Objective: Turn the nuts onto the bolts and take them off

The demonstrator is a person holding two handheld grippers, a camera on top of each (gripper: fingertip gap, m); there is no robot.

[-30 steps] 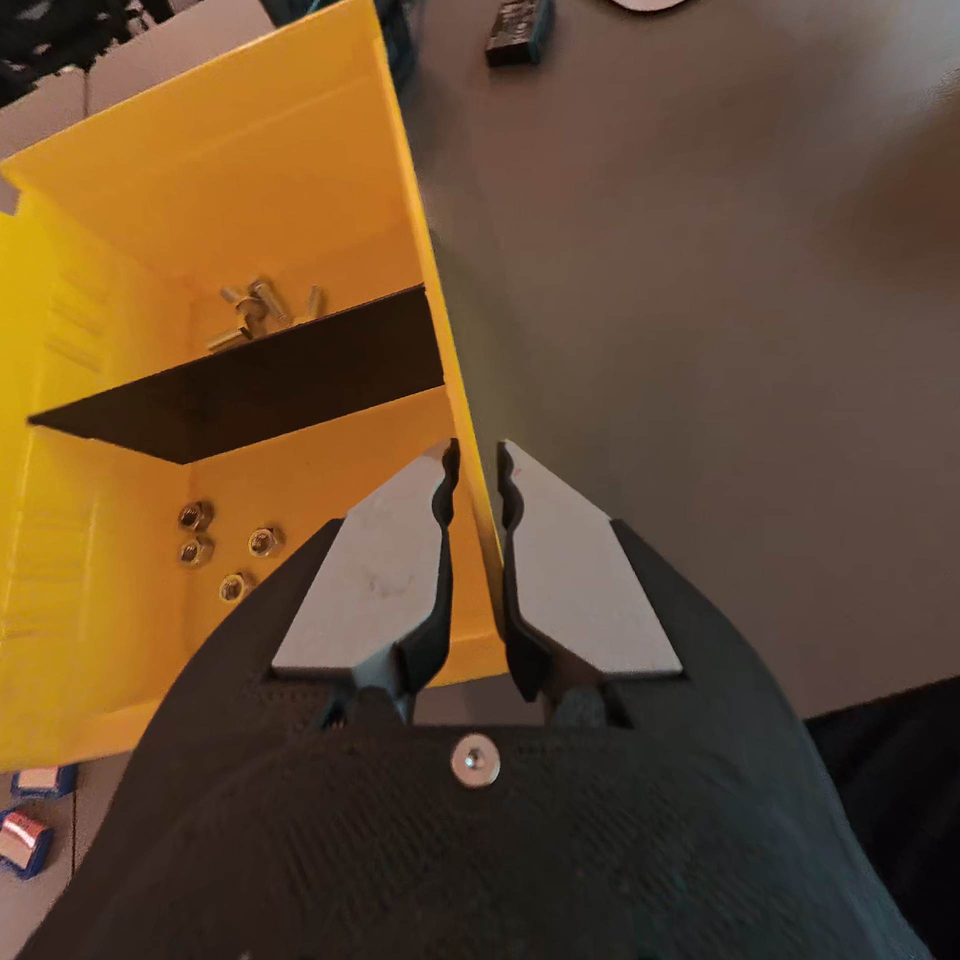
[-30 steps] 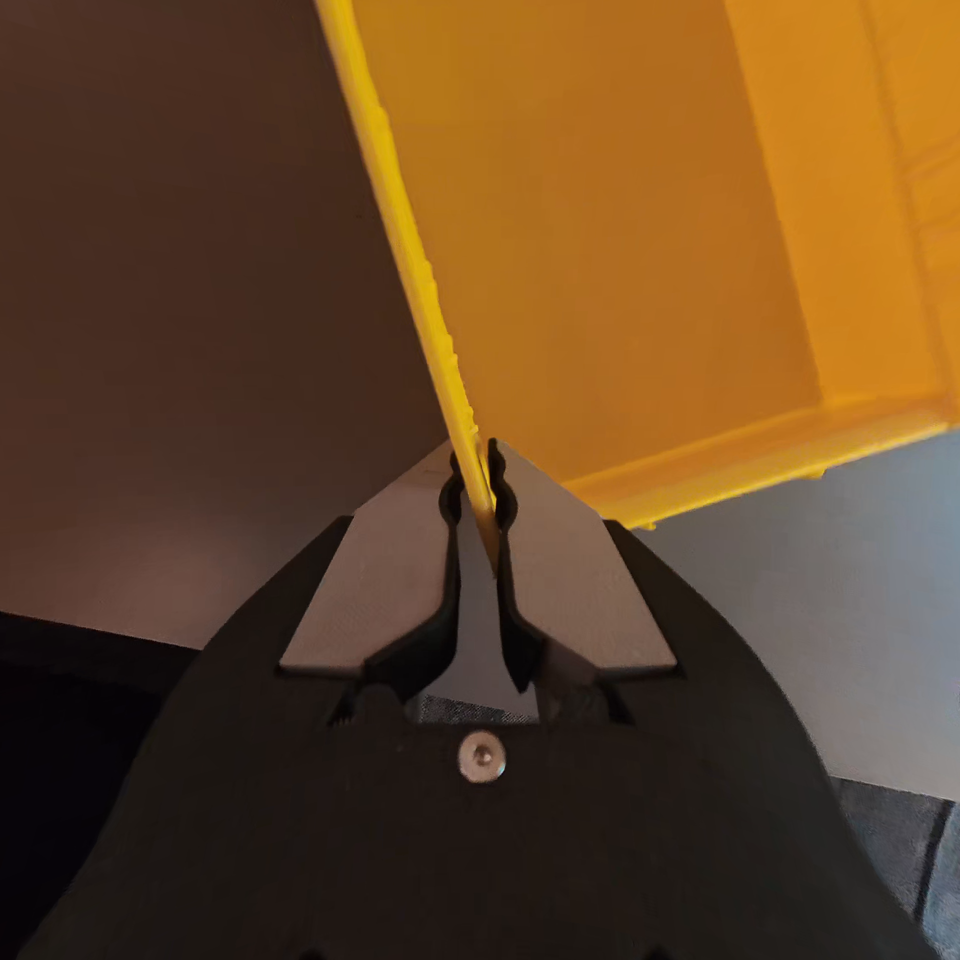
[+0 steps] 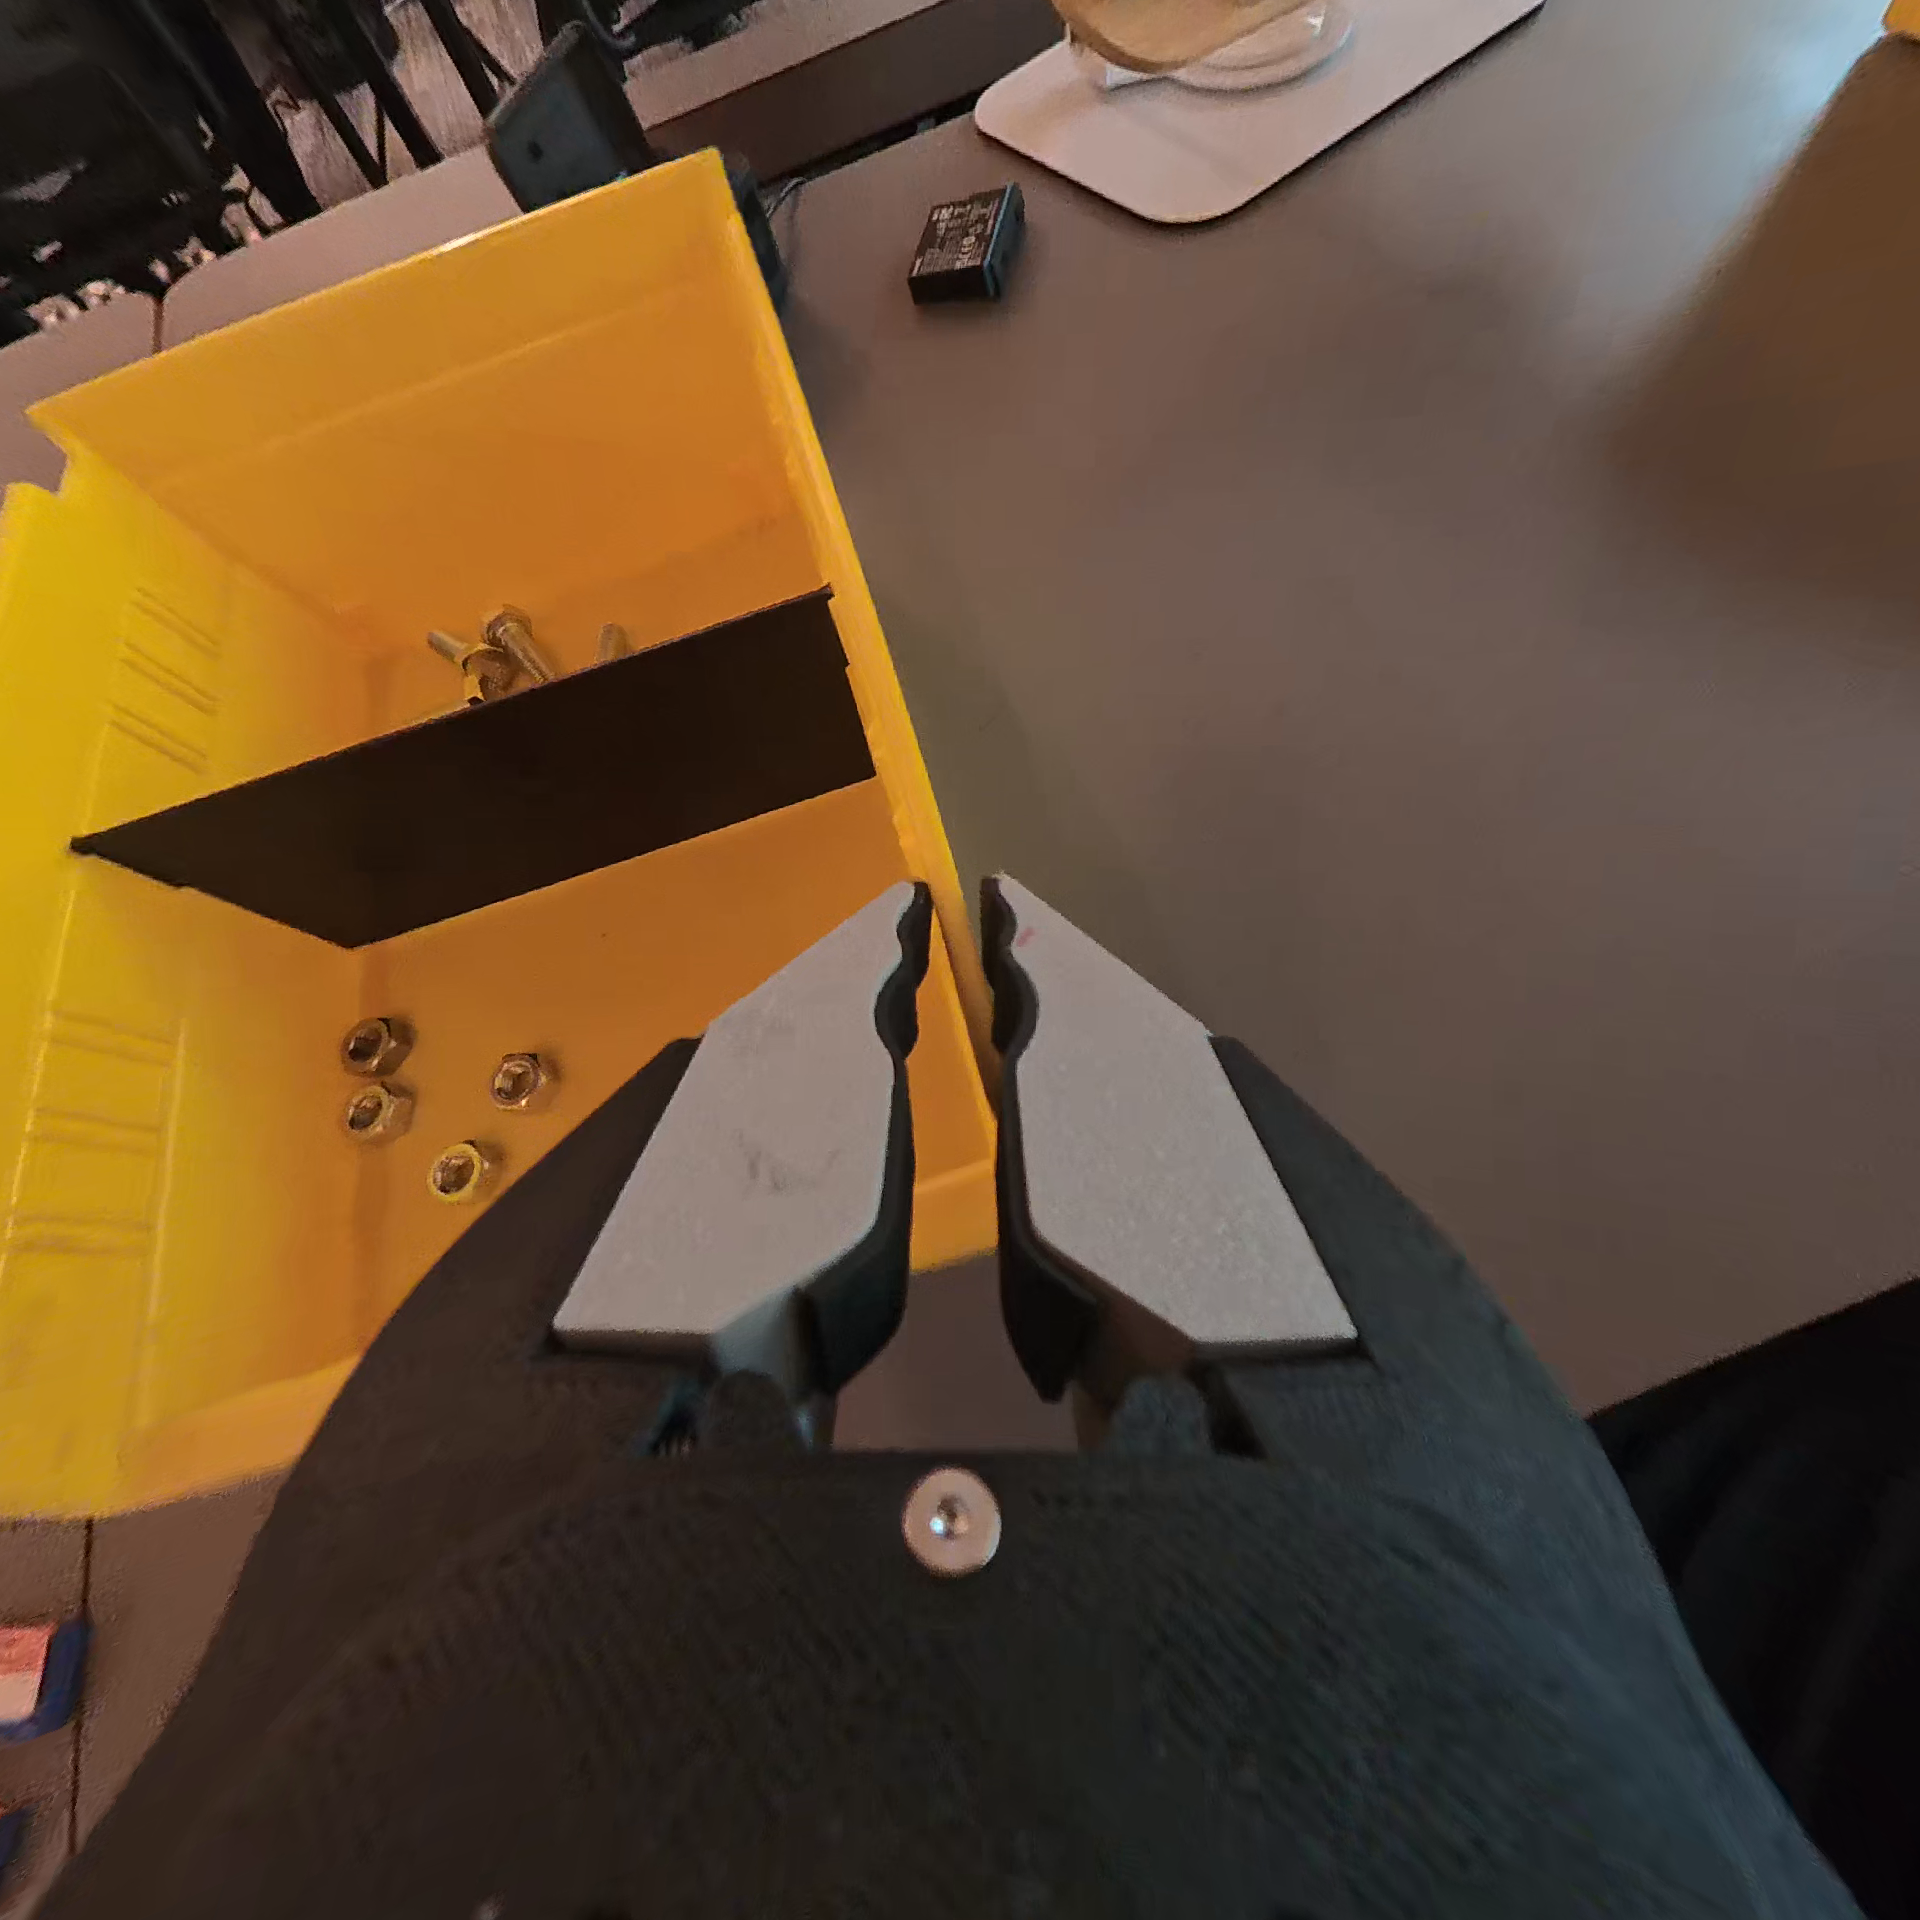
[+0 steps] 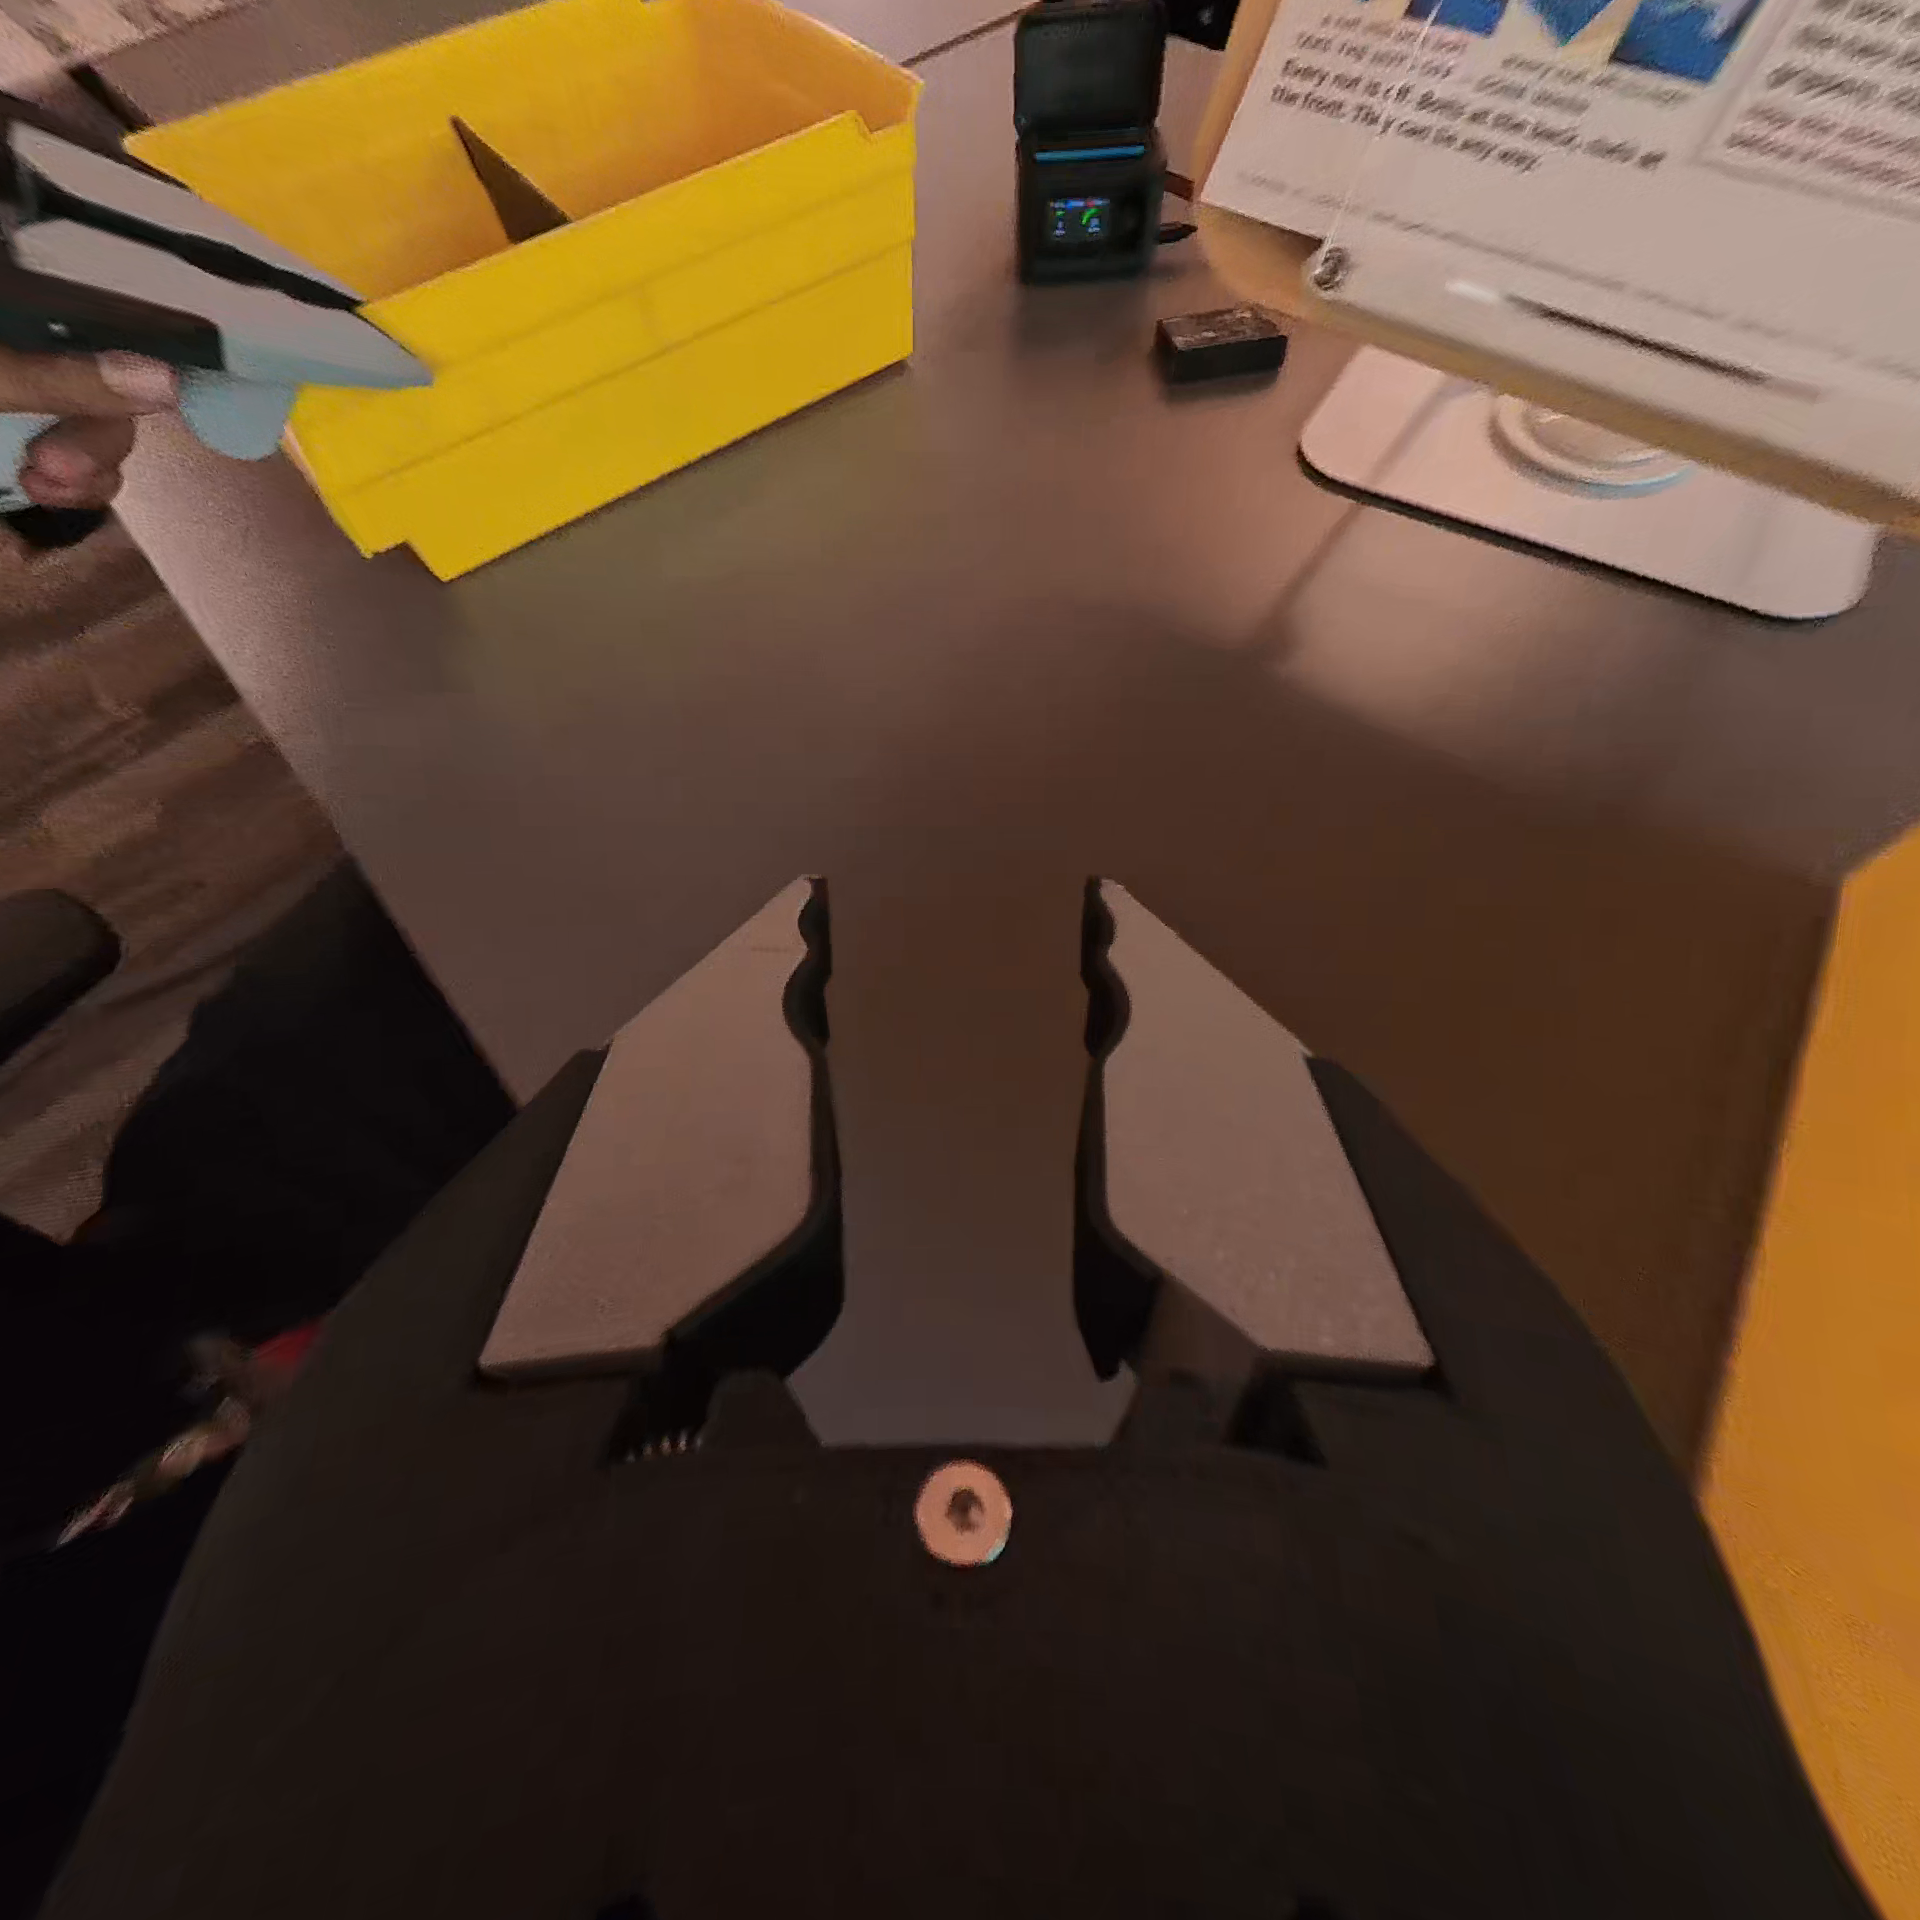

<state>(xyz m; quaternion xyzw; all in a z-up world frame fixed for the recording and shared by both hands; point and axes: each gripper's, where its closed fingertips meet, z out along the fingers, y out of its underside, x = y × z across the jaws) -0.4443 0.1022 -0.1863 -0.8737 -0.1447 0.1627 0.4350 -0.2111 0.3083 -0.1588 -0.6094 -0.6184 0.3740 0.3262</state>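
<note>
Found the left gripper (image 3: 953,886) astride the near end of the yellow bin's (image 3: 416,499) side wall, one finger inside the bin and one outside. Noted only a narrow gap between the jaws, with the thin wall running up through it. Could not tell from the left wrist view whether the pads actually pinched the wall or merely flanked it. Saw the same gripper from the right wrist view at the bin's near corner, low against the rim, with part of a person's hand behind it.

Counted four nuts (image 3: 516,1081) lying loose and apart on the floor of the near compartment. Made out a small heap of bolts (image 3: 509,644) in the far compartment, partly hidden behind the black divider (image 3: 499,800) standing across the bin.

Found the right gripper (image 4: 954,883) over bare dark table (image 4: 987,675), well apart from the bin, jaws spread wide and holding nothing.

Noted beyond the bin a small black block (image 4: 1221,343) lying flat on the table. Saw a black device with a little lit screen (image 4: 1086,156) standing behind it, and to the right a white stand base (image 4: 1558,520) carrying a tilted printed sheet (image 4: 1558,156).
</note>
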